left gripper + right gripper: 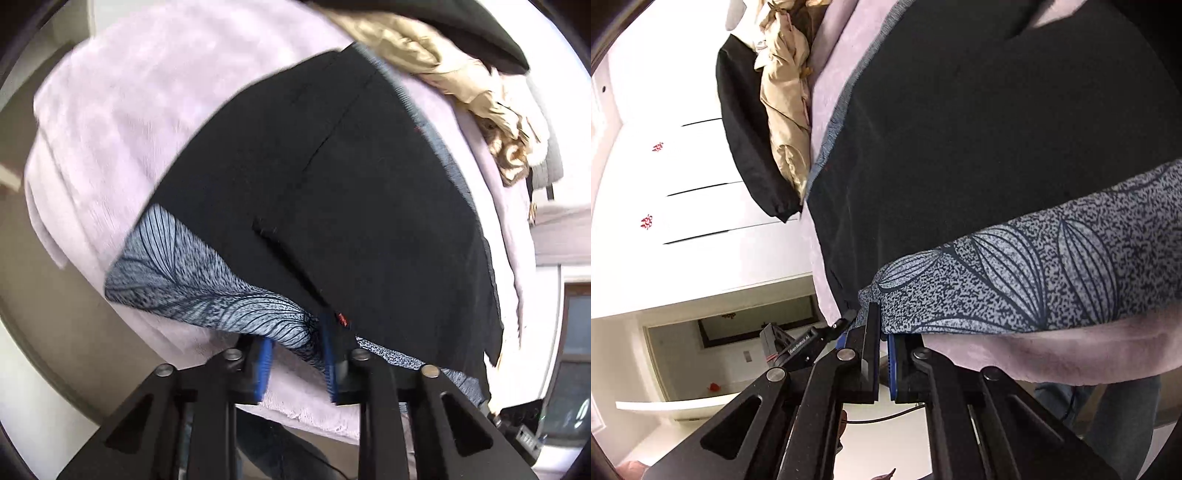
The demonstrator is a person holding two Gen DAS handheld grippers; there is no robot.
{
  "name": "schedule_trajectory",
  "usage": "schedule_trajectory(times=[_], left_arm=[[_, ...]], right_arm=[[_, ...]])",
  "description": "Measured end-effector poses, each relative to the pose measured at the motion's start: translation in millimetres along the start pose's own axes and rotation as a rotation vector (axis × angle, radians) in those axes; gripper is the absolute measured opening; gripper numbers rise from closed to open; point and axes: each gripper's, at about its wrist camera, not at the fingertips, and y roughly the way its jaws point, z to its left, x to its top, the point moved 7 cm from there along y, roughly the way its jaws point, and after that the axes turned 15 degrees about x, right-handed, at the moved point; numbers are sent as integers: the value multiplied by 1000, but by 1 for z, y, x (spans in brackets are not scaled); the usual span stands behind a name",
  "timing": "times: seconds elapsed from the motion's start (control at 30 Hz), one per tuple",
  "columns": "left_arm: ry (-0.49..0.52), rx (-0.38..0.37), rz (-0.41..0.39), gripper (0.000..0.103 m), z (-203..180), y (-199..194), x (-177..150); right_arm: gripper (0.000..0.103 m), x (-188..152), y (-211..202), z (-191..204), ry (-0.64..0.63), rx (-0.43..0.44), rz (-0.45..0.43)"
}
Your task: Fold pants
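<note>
Black pants (332, 177) lie spread on a pale pink blanket (140, 92), over a blue-grey leaf-print cloth (192, 273). My left gripper (295, 347) has its blue pads around the near edge where the print cloth and the black pants meet; the jaws stand partly apart with cloth between them. In the right wrist view the black pants (979, 129) fill the top, with the print cloth (1034, 269) below. My right gripper (882, 332) is nearly closed on the corner of the print cloth at the pants' edge.
A beige garment (454, 66) and a black garment (461, 26) are piled at the blanket's far side; they also show in the right wrist view, beige (786, 99) and black (746, 140). White cupboard doors (683, 184) stand beyond.
</note>
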Motion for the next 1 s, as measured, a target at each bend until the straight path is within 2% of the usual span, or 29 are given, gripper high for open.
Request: schedule_trajectory(times=[0.17,0.27,0.37,0.5,0.53,0.57,0.6,0.63,0.73,0.8,0.83,0.87,0.9,0.93,1.0], left_arm=[[68,-18,-119,24,-24,-49,36],[122,-27,-184,24,-52,-60,74],[193,46,-291,24,-86,-57,121],[248,127,-355,25,-113,-23,174],[261,163,-369,30,-118,-9,186],[265,191,-373,45,-119,3,195],[264,206,-373,50,-122,13,204],[255,213,-372,50,-123,18,213],[218,184,-402,50,-120,1,226],[235,201,-459,50,-118,-22,229],[260,222,-490,52,-116,-35,227],[285,243,-512,64,-114,-45,224],[308,257,-537,74,-112,-53,221],[334,252,-556,75,-112,-58,215],[402,252,-540,75,-117,-52,201]], right_arm=[[4,31,-2,46,-104,20,-7],[4,67,5,72,-191,-13,10],[4,113,18,84,-249,-49,21],[4,177,43,79,-263,-98,16],[4,196,53,74,-279,-136,13],[4,207,60,70,-289,-161,14],[4,217,67,66,-297,-180,20],[6,231,78,59,-309,-214,28],[9,253,91,36,-271,-298,17],[11,256,92,29,-225,-302,4],[24,256,92,32,-220,-289,-3],[45,251,89,39,-233,-276,-7],[56,246,86,46,-248,-270,-8],[63,237,83,58,-277,-250,-10],[63,219,82,73,-320,-222,20]])
